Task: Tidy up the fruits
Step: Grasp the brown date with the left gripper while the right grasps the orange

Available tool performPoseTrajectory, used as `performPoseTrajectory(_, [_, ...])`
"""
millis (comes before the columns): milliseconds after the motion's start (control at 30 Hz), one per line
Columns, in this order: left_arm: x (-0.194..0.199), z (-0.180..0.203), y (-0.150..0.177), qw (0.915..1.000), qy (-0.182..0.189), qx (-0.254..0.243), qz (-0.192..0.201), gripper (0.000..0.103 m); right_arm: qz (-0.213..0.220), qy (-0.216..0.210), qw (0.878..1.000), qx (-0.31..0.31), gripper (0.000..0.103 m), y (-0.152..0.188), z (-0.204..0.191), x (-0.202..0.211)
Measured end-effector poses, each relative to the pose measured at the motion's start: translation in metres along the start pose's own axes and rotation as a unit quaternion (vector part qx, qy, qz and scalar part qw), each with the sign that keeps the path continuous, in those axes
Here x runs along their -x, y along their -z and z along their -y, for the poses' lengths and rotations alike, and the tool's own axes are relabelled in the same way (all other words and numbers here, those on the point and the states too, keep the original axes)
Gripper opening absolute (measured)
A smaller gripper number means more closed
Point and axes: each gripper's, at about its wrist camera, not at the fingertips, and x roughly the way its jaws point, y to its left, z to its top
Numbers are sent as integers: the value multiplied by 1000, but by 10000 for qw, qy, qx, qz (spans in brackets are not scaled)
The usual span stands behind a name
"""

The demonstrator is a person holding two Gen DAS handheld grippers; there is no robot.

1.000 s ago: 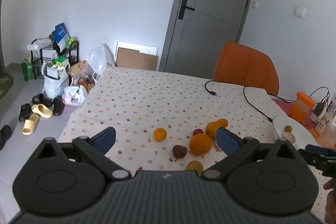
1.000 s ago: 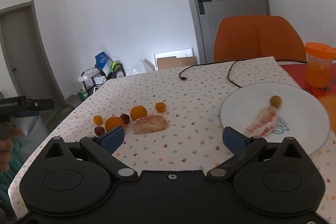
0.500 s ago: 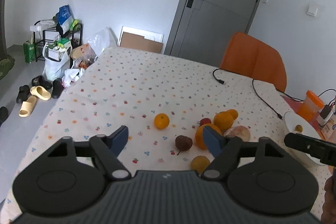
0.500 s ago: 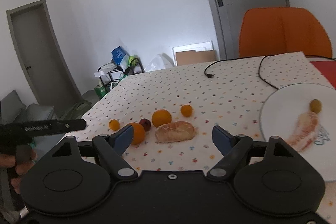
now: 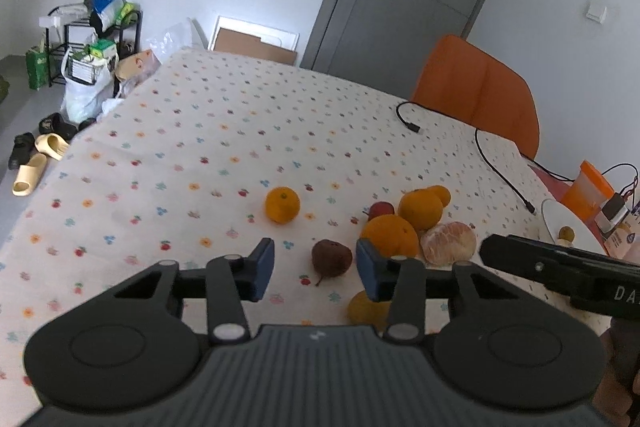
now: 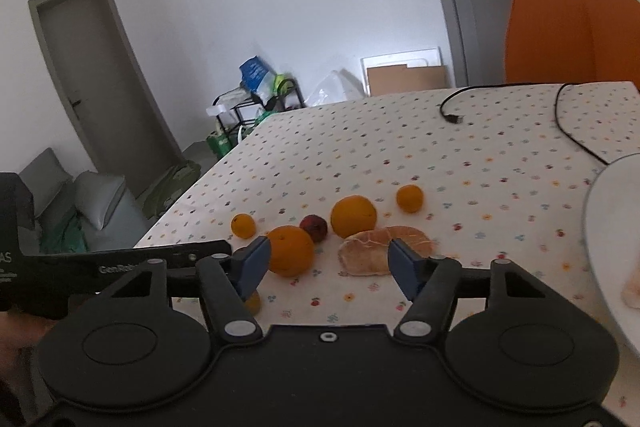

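Observation:
Several fruits lie on the dotted tablecloth. In the left wrist view my left gripper (image 5: 315, 269) is open, its fingers on either side of a dark brown fruit (image 5: 331, 260) without touching it. Nearby lie a small orange (image 5: 282, 205), two large oranges (image 5: 389, 235), a red fruit (image 5: 380, 209) and a peeled citrus (image 5: 449, 242). In the right wrist view my right gripper (image 6: 329, 265) is open and empty, above the table between a large orange (image 6: 290, 249) and the peeled citrus (image 6: 374, 251). A white plate (image 6: 612, 227) with a peeled piece sits at right.
A black cable (image 5: 500, 167) runs across the table's far right. An orange chair (image 5: 476, 95) stands behind the table. An orange-lidded cup (image 5: 586, 189) stands by the plate (image 5: 560, 223). The table's left edge drops to a floor with slippers (image 5: 36, 155) and bags.
Both grippers moved forward and lower toward the fruit cluster. The left gripper's fingers narrowed around the dark brown fruit. The right gripper swung left, away from the plate.

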Motion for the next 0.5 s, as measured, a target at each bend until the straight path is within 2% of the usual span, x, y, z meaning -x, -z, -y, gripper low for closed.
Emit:
performPoseTrajectory(233, [-13, 2, -1, 9999, 80, 52, -62, 35, -164, -92, 9998, -49, 58, -1, 2, -10])
performPoseTrajectory(367, [-20, 6, 0, 9998, 112, 22, -169, 23, -223, -130, 9996, -74, 58, -2, 3, -15])
performPoseTrajectory(500, [-18, 8, 1, 9999, 9, -89, -97, 23, -268, -176, 9995, 4, 57, -5, -2, -20])
